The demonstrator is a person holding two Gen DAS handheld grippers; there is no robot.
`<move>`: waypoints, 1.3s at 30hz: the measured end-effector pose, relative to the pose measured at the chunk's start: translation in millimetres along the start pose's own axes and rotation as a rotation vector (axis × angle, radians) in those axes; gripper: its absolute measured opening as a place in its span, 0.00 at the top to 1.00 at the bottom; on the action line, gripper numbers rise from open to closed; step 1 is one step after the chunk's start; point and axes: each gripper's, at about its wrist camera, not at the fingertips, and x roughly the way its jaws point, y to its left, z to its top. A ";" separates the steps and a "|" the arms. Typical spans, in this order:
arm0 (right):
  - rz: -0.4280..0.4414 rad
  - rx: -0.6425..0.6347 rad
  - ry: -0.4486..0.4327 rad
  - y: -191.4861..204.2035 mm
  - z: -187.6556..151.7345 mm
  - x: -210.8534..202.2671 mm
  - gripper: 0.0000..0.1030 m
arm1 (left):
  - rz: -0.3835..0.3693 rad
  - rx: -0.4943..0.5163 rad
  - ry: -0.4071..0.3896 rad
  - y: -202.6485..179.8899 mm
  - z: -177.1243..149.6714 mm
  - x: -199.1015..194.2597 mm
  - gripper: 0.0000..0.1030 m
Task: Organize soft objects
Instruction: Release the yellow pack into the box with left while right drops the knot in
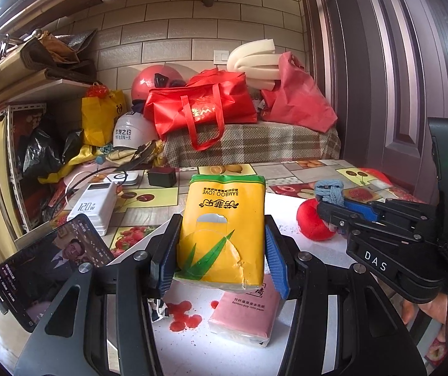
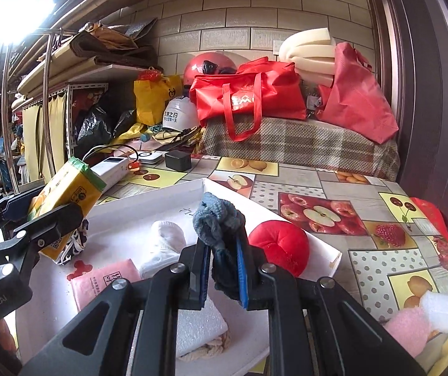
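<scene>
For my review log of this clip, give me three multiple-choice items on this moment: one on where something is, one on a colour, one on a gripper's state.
1. Where does the pink tissue pack lie?
A. on the white tray
B. on the plaid blanket
C. inside the red bag

2. What colour is the tissue pack that the left gripper holds?
A. pink
B. yellow
C. blue

3. What is the state of the right gripper?
A. open and empty
B. shut on the red plush ball
C. shut on the blue-grey knitted cloth

Answers:
1 A: the pink pack rests flat on the tray's white surface.
2 B: its wrapper is yellow with green leaves.
3 C: the cloth is pinched between the blue pads, while the red plush ball sits free beside them.
</scene>
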 end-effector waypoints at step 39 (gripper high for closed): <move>-0.124 0.037 -0.047 -4.4 -3.6 -15.6 0.00 | 0.079 -0.049 -0.037 9.9 1.7 -4.9 0.00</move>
